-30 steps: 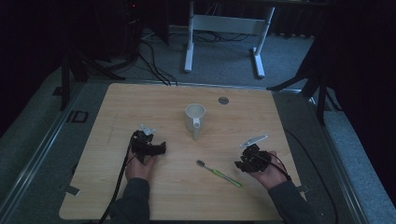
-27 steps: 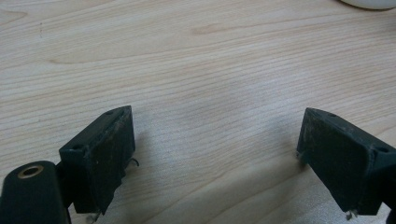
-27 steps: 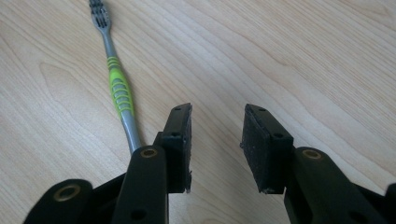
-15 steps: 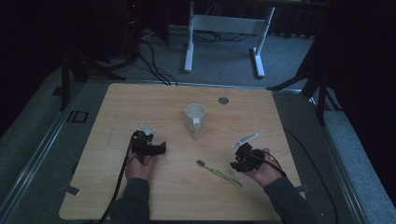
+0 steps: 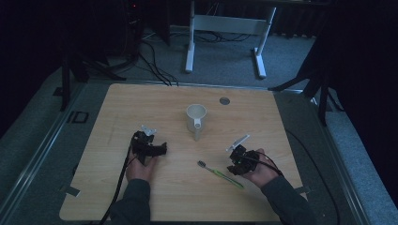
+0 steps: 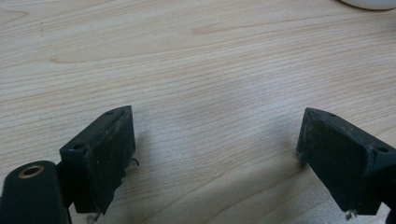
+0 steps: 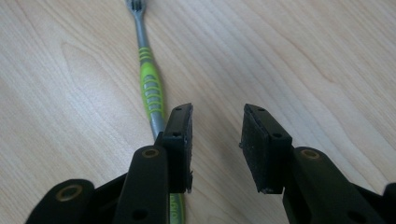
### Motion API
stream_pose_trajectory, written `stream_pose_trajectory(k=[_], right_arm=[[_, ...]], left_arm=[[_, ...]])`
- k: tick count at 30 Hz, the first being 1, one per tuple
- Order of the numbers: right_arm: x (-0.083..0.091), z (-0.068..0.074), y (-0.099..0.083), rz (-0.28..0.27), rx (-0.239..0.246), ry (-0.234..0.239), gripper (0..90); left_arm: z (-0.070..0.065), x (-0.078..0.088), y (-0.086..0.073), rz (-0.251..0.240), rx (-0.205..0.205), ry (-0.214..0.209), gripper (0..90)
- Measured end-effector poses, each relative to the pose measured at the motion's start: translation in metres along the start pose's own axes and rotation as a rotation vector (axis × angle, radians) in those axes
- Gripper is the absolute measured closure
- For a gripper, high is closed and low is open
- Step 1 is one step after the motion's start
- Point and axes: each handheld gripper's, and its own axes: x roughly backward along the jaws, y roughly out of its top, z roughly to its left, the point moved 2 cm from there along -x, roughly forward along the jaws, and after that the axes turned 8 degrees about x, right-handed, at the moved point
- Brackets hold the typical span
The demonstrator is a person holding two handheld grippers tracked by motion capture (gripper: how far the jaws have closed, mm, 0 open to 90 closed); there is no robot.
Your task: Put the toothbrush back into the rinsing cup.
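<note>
A green and grey toothbrush (image 5: 220,174) lies flat on the wooden table (image 5: 141,103), bristle head towards the middle. In the right gripper view the toothbrush (image 7: 152,91) runs just outside my left jaw and passes under it. My right gripper (image 7: 217,116) is open with bare wood between its jaws, and it sits low beside the handle's near end (image 5: 234,165). My left gripper (image 5: 157,149) rests at the table's left, jaws wide apart over bare wood (image 6: 215,126). A white mug (image 5: 196,119) stands upright near the centre.
A small grey disc (image 5: 224,100) is set in the table behind the mug. The mug's rim (image 6: 369,3) shows at the top right of the left gripper view. Cables trail from both grippers towards the near edge. A white desk frame (image 5: 225,28) stands on the floor beyond.
My right gripper has moved left, closer to the toothbrush. The left gripper, the mug and the toothbrush have stayed where they were.
</note>
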Motion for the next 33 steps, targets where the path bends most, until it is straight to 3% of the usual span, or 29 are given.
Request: stream_pose_trajectory(k=[33], right_arm=[[-0.013,0.018,0.027,0.079,0.127,0.063,69.4]], left_arm=[[0.000,0.000,0.000,0.000,0.000,0.000,11.8]])
